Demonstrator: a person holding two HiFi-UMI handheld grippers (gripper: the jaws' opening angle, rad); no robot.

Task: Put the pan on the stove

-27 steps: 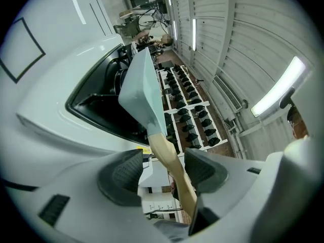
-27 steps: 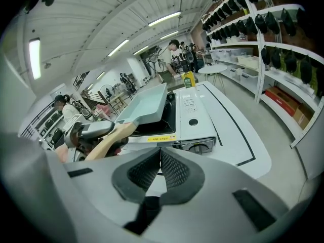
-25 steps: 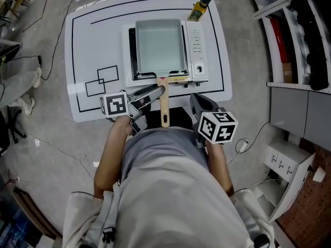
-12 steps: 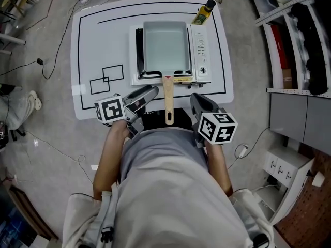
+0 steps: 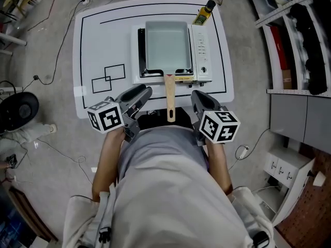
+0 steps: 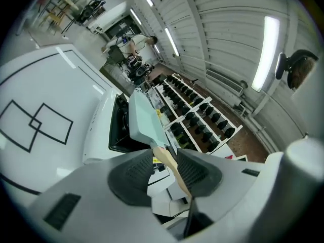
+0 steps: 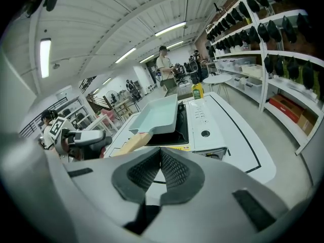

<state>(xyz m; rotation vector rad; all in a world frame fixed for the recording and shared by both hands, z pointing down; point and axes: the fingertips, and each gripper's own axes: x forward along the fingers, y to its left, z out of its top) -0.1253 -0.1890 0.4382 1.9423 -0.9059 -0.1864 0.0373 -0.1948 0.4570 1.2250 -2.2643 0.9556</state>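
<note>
A pale teal rectangular pan [image 5: 166, 44] rests on the black burner of the white stove [image 5: 201, 50]. Its wooden handle [image 5: 169, 97] sticks out past the table's front edge. My left gripper [image 5: 144, 92] hovers just left of the handle without touching it. Its jaws are closing with nothing between them; in the left gripper view [image 6: 164, 168] the handle [image 6: 169, 161] shows through the gap, farther off. My right gripper [image 5: 198, 97] sits right of the handle, and its pads [image 7: 172, 171] meet, shut on nothing. The right gripper view also shows the pan [image 7: 159, 114].
A yellow oil bottle [image 5: 201, 12] stands behind the stove at the white table's [image 5: 103, 40] far right. Two overlapping square outlines [image 5: 108, 78] mark the table's left side. Shelving [image 5: 295, 30] runs along the right, and cables lie on the floor at the left.
My left gripper has drawn back leftward from the pan handle, and its jaws have narrowed. The right gripper and the pan have stayed put.
</note>
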